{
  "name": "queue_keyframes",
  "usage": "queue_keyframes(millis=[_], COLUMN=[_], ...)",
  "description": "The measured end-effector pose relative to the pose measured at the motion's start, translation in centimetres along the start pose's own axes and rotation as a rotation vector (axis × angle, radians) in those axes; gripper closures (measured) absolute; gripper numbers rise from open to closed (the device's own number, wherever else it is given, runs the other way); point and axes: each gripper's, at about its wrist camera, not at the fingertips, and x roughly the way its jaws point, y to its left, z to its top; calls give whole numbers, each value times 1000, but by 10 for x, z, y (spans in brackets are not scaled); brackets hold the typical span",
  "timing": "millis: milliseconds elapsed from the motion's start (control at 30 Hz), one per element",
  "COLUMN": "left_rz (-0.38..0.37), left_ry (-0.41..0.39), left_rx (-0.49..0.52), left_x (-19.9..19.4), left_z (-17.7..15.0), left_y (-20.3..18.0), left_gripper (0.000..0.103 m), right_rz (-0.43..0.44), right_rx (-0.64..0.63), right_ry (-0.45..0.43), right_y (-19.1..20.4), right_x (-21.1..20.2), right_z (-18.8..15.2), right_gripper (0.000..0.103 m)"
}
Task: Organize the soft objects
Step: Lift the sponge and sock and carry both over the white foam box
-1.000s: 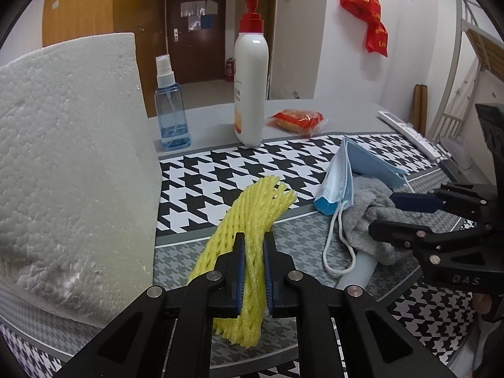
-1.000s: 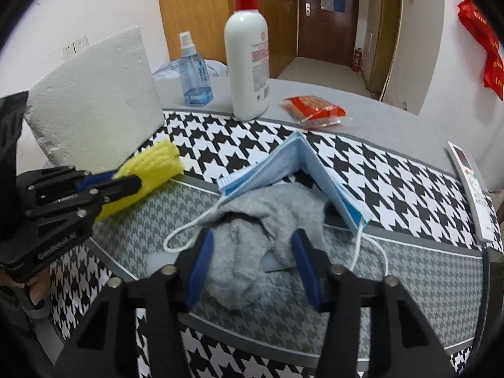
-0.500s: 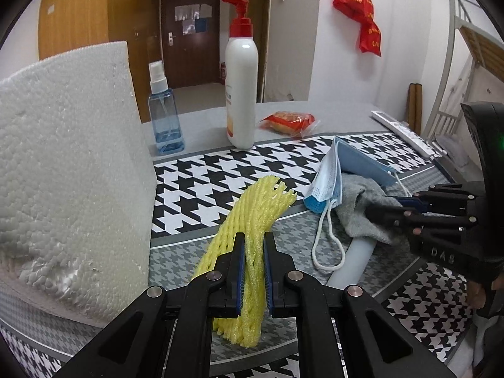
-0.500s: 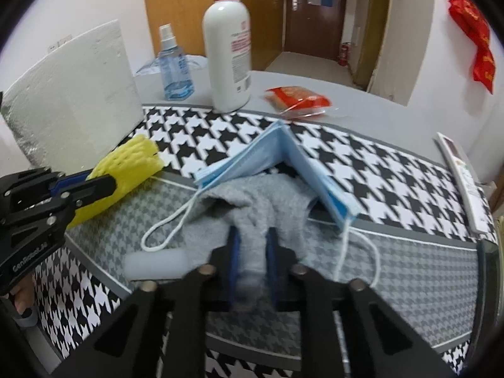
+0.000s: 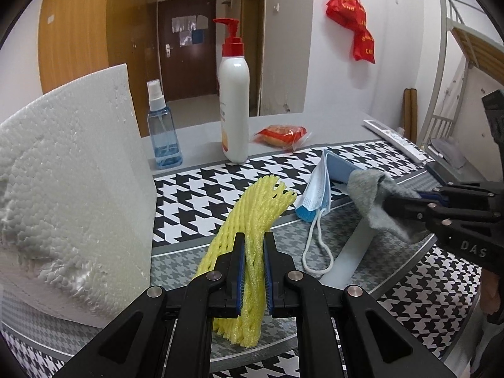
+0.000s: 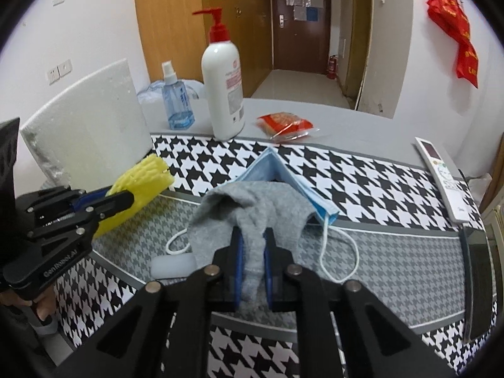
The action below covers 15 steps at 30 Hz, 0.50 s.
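My left gripper (image 5: 253, 245) is shut on a yellow foam net sleeve (image 5: 255, 217), which it holds just above the houndstooth mat (image 5: 195, 195). In the right wrist view the same left gripper (image 6: 126, 200) and yellow sleeve (image 6: 138, 186) sit at the left. My right gripper (image 6: 252, 242) is shut on a grey cloth (image 6: 252, 201), lifted off the mat; it appears at the right of the left wrist view as the right gripper (image 5: 389, 203) with the grey cloth (image 5: 371, 201). A blue face mask (image 6: 293, 186) lies folded behind the cloth, its white ear loops on the mat.
A white foam block (image 5: 69, 189) stands at the left. A pump bottle (image 6: 223, 88), a blue spray bottle (image 6: 176, 97) and a red snack packet (image 6: 283, 124) stand at the back. A remote control (image 6: 444, 179) lies at the right. A white cylinder (image 6: 171, 264) lies under the cloth.
The right gripper closed on the grey cloth and lifted it off the mat. The left gripper kept its hold on the yellow sleeve and barely moved.
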Motion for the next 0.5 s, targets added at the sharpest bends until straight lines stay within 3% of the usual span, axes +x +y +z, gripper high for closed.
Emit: queue_keyframes(millis=[500], left_rz=[-5], left_ry=[-65], left_rx=[21], left_x=[-27], left_z=[4], left_y=[-9], left_gripper=[92], right_rz=[14], right_rx=[20], right_ry=[-81], right_y=[5], right_x=[-39], right_z=[-5], right_gripper=[88])
